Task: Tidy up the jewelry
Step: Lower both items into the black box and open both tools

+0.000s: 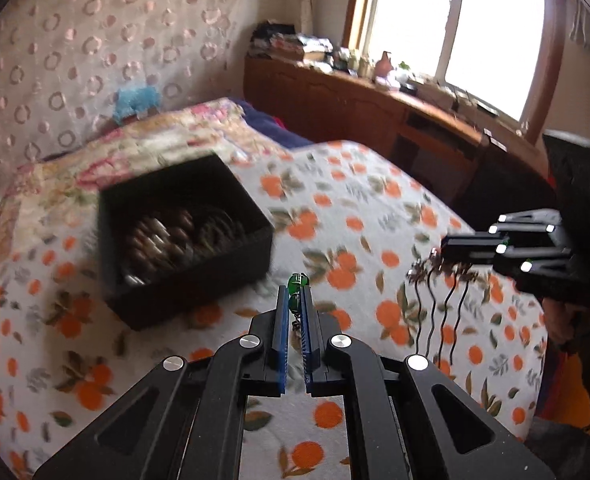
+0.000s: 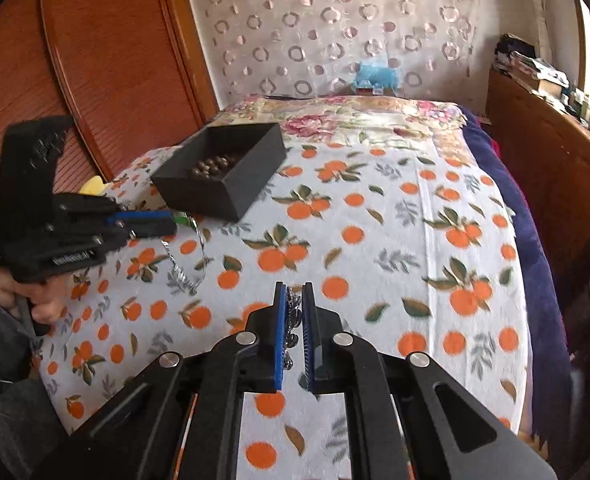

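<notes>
left gripper (image 1: 294,300), nearest the lens in the left wrist view, has its blue pads clenched on a green beaded piece (image 1: 297,285), with beads poking past the tips and a silvery chain (image 2: 183,264) trailing from it toward the bedspread (image 1: 375,216). right gripper (image 2: 293,304), nearest in its own view, is clamped on a dark metal ornament (image 2: 293,320); seen from the left wrist view, wavy black strands (image 1: 439,312) hang free beneath it. beyond both, on the bedspread, sits the black box (image 1: 183,236), well apart from the right gripper and nearer the left; brown beads (image 2: 211,166) already lie inside it.

risks, as judged: the green beads are held only near the pad tips and may slip out; the trailing chain may drag or catch on the box wall; the hanging strands may snag the same wall or tangle with the chain if both grippers converge on the box; a nudge could shift the box on the soft cover.
</notes>
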`<state>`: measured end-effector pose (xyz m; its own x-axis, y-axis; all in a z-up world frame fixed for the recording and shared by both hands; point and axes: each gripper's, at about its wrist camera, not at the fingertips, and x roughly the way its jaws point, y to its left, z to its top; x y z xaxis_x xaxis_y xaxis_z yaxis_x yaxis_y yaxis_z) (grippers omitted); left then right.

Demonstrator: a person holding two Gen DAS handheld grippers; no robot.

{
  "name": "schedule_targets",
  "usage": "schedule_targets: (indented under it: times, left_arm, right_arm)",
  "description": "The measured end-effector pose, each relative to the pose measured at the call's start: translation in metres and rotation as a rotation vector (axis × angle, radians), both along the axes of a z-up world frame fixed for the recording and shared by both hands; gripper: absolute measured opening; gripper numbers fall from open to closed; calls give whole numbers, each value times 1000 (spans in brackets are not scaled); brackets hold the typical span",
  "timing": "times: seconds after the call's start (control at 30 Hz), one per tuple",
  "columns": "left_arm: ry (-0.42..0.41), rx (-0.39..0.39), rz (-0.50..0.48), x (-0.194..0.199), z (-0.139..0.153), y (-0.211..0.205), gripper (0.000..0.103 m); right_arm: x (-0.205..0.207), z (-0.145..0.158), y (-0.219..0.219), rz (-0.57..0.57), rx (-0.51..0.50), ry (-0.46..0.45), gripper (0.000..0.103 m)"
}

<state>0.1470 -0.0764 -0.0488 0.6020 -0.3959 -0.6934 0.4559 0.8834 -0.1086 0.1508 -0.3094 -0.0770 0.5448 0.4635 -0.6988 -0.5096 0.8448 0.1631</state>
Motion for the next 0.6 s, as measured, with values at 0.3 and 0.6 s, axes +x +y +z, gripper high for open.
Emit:
schedule_targets:
  times: [0.3,0.6]
  left_arm:
    - [-120,-9,98,30,48,33,5]
    - [-137,16,175,69,53,55,5]
  right_arm:
    - [30,46,30,64,10,-126,9]
    - [87,76,75,97,47,-243,9]
